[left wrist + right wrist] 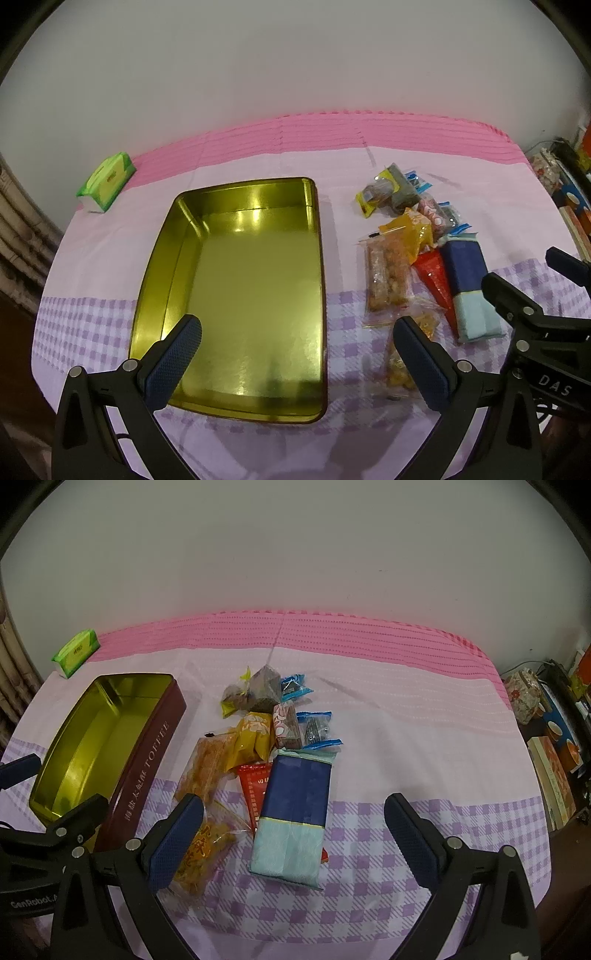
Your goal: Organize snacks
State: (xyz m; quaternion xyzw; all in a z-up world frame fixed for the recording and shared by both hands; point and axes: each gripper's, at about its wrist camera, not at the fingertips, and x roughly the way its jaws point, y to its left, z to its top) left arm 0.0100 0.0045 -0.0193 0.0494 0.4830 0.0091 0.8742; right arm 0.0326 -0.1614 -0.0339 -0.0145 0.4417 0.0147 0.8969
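Observation:
An empty gold-lined tin (255, 280) with dark red sides (147, 771) lies on the cloth. My left gripper (297, 332) hangs open over its near end, holding nothing. To the tin's right lies a heap of snacks: a blue and pale-blue pack (295, 812), a red packet (255, 790), an orange bag (251, 738), clear bags of fried pieces (207, 768), and small wrapped sweets (314, 731). My right gripper (293, 812) stands open above the blue pack, with nothing between its fingers. It also shows at the right edge of the left wrist view as the right gripper (528, 288).
A green tissue pack (105, 181) sits at the table's far left corner near the white wall. The pink and purple checked cloth (424, 738) has bare space to the right of the snacks. Books and boxes (554, 738) stand beyond the table's right edge.

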